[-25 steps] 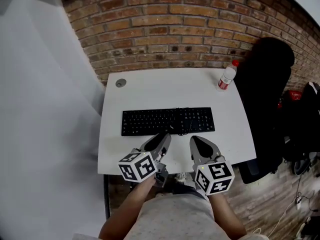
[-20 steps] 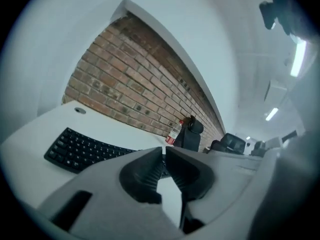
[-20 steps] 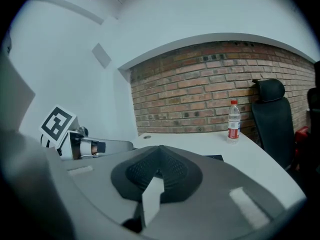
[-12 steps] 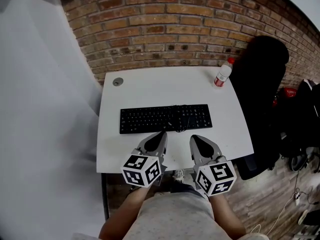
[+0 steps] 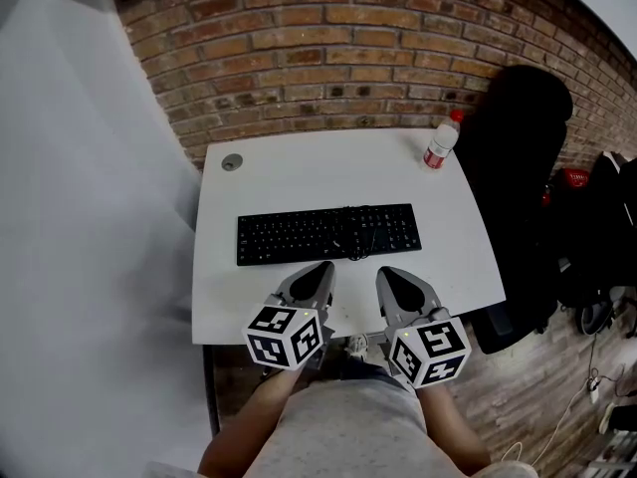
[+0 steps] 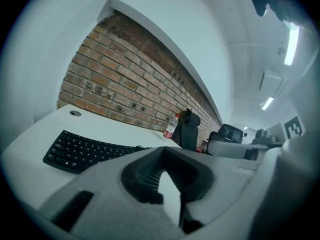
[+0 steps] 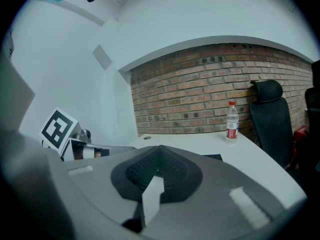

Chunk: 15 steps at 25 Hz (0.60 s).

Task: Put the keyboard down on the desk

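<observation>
Black keyboard (image 5: pixel 328 234) lies flat on the desk (image 5: pixel 299 172), task apparently done; left gripper (image 5: pixel 319 269) and right gripper (image 5: pixel 390 275) near it, both jaws together, empty.

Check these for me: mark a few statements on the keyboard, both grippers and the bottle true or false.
1. The keyboard lies flat on the desk. True.
2. The left gripper is clamped on the keyboard. False: its jaws are shut on nothing, just short of the keyboard's near edge.
3. The bottle stands upright at the desk's far right corner. True.
4. The right gripper holds the bottle. False: it is shut and empty, near the desk's front edge.
</observation>
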Each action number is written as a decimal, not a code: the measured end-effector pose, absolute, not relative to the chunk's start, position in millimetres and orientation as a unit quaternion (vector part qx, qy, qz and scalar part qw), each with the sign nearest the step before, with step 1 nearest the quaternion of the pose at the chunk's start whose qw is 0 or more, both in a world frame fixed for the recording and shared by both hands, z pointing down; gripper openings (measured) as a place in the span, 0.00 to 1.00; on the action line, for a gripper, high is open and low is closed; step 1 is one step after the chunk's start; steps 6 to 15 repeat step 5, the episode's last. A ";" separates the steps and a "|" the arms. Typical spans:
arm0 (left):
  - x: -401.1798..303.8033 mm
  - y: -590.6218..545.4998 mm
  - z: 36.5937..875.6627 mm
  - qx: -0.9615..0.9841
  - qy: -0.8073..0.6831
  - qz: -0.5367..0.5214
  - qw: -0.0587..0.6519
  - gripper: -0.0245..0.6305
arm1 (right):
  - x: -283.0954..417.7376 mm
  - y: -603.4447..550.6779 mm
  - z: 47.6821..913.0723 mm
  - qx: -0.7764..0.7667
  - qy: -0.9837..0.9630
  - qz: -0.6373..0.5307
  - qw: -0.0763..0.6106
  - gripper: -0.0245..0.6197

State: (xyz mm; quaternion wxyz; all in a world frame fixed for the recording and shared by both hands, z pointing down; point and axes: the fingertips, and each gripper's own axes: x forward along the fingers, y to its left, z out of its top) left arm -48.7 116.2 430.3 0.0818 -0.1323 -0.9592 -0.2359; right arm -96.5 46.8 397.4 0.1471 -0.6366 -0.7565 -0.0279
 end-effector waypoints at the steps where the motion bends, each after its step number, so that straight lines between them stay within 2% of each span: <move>1: -49.3 116.3 430.9 -0.133 -0.959 -0.238 0.082 0.03 | -96.9 46.7 397.2 -0.637 -0.756 -0.028 0.147 0.05; 15: -51.7 116.0 432.1 -0.135 -0.957 -0.243 0.084 0.03 | -98.6 46.2 396.6 -0.638 -0.755 -0.028 0.148 0.05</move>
